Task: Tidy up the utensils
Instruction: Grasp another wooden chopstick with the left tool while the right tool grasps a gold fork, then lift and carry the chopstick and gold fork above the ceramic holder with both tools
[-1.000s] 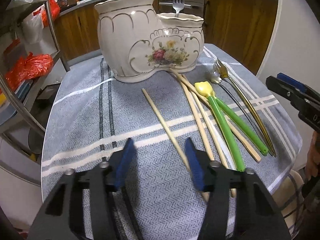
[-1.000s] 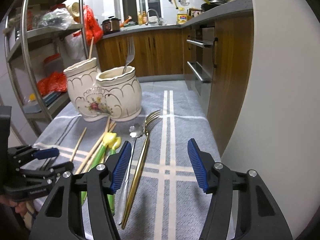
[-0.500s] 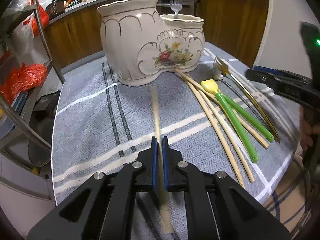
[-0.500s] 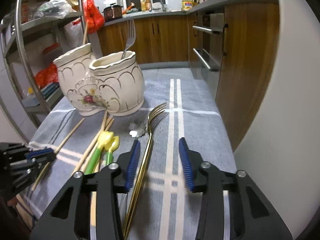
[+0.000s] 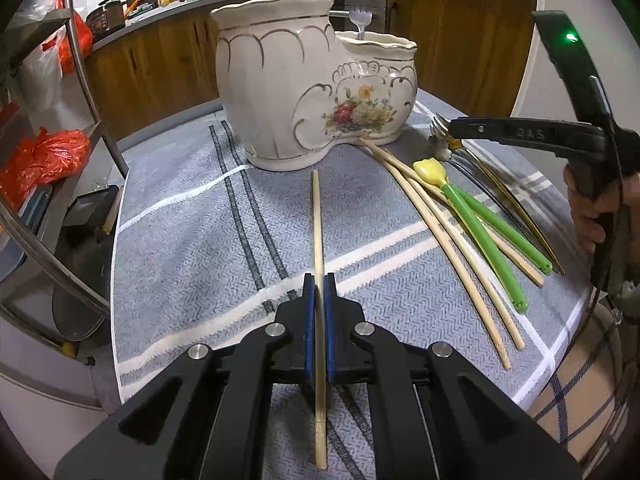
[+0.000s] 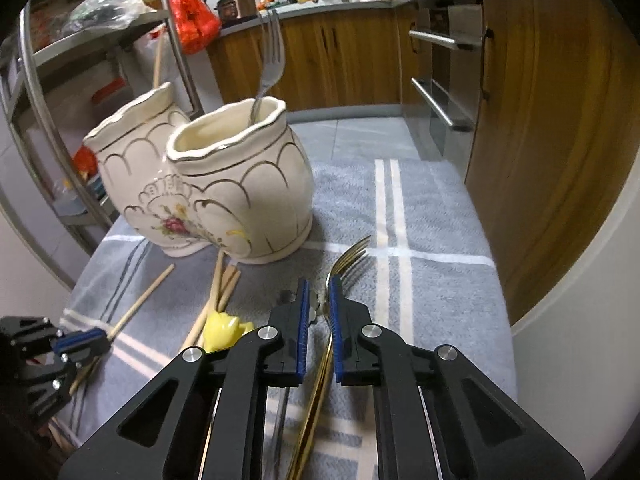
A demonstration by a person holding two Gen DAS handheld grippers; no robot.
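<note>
Left wrist view shows your left tool (image 5: 318, 296) clamped on a single wooden chopstick (image 5: 317, 224), its blue pads pressed to both sides of the stick, which points toward the ceramic holder (image 5: 304, 92) at the far edge of the desk (image 5: 180, 240). Right of it, three more chopsticks (image 5: 448, 236) and two green-handled utensils (image 5: 486, 232) fan out from the holder's base toward the desk's right edge.

In the right wrist view, your right tool (image 6: 320, 312) straddles the gold fork (image 6: 340, 280). Its pads are narrowly apart, the right one against the fork's neck, and I cannot tell whether it grips yet. The fork's tines point toward the holder, just short of its base. A silver fork (image 6: 268, 68) stands in the holder's lower compartment, and a chopstick (image 6: 159, 58) rises from the taller one.
</note>
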